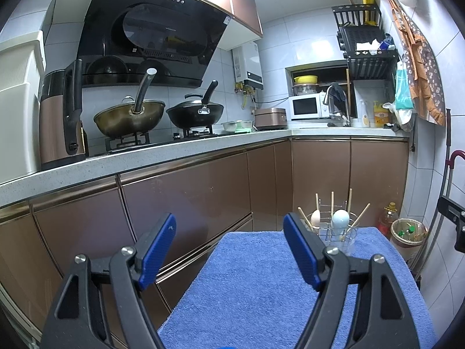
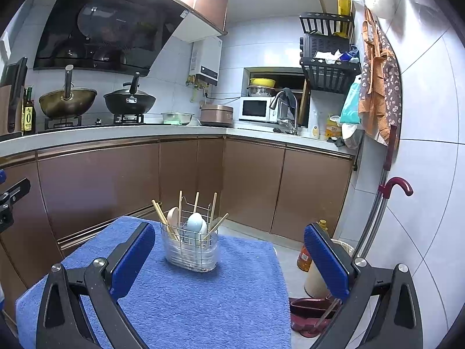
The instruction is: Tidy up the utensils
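Note:
A clear plastic utensil holder (image 2: 190, 247) with a wire rack stands on a blue towel (image 2: 203, 296). In it stand several wooden chopsticks (image 2: 162, 218), a beige spoon (image 2: 173, 216) and a light blue spoon (image 2: 194, 222). My right gripper (image 2: 229, 250) is open and empty, held in front of the holder. My left gripper (image 1: 229, 247) is open and empty over the towel (image 1: 247, 290); the holder (image 1: 338, 232) stands beyond its right finger (image 1: 300, 250), partly hidden by it.
Brown cabinets (image 2: 116, 180) and a counter with woks (image 2: 129, 101) run behind. A waste bin (image 1: 407, 237) and an oil bottle (image 2: 305, 257) stand on the floor right of the towel. A dustpan (image 2: 308, 314) and an umbrella (image 2: 386, 192) are by the right wall.

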A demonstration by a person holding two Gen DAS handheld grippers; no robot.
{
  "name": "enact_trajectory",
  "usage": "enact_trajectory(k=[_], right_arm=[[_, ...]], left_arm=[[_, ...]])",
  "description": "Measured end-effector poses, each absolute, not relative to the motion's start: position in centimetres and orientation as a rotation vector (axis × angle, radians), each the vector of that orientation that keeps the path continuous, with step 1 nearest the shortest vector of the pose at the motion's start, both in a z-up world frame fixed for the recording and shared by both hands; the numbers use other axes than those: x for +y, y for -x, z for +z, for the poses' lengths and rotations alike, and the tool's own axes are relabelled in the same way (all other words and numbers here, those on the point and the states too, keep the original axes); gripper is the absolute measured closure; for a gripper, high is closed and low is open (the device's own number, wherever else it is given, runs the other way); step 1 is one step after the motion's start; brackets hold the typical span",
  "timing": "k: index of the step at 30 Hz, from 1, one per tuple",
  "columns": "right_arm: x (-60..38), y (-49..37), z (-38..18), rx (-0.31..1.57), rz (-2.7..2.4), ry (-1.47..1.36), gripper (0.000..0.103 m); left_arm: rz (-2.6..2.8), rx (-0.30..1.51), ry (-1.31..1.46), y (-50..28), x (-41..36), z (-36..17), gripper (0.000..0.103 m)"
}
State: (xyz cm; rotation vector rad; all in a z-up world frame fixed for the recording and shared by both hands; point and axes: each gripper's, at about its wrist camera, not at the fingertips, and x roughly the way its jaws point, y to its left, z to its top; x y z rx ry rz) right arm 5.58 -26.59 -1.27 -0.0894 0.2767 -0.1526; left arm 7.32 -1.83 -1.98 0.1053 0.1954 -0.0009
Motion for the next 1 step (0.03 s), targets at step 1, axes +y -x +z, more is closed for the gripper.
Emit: enact_trajectory(k=[1], right_arm=[[-26.58, -5.55, -1.24, 0.277, -0.151, 0.089, 0.0]], left_arm=[[-0.001, 0.196, -0.105, -7.31, -1.84, -1.98, 0.028]])
